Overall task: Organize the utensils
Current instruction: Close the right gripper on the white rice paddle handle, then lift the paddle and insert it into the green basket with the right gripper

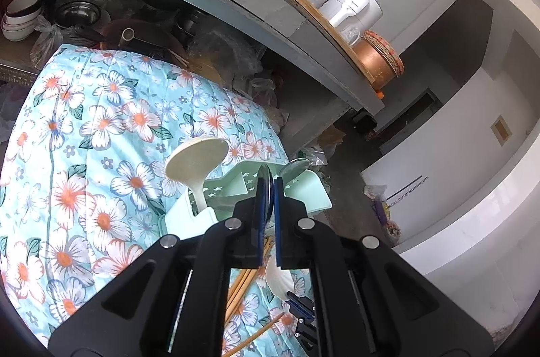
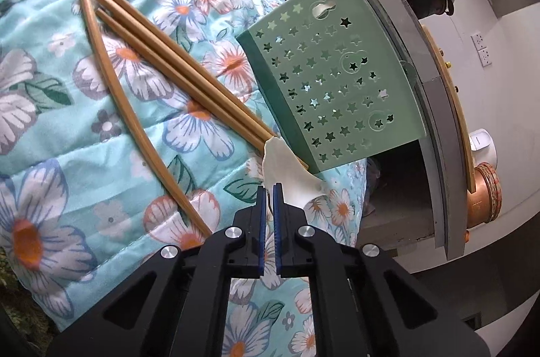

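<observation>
Blue-padded, the left gripper is clamped on a metal spoon, its bowl over the pale green utensil holder on the floral quilt. The right gripper is pinched on the white spoon lying by the wooden chopsticks.

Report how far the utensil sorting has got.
Done: the rice paddle stands in the green holder.
In hand: the left gripper is shut on a metal spoon at the holder; the right gripper is shut at the white spoon.
Left: four chopsticks lie on the floral cloth.
</observation>
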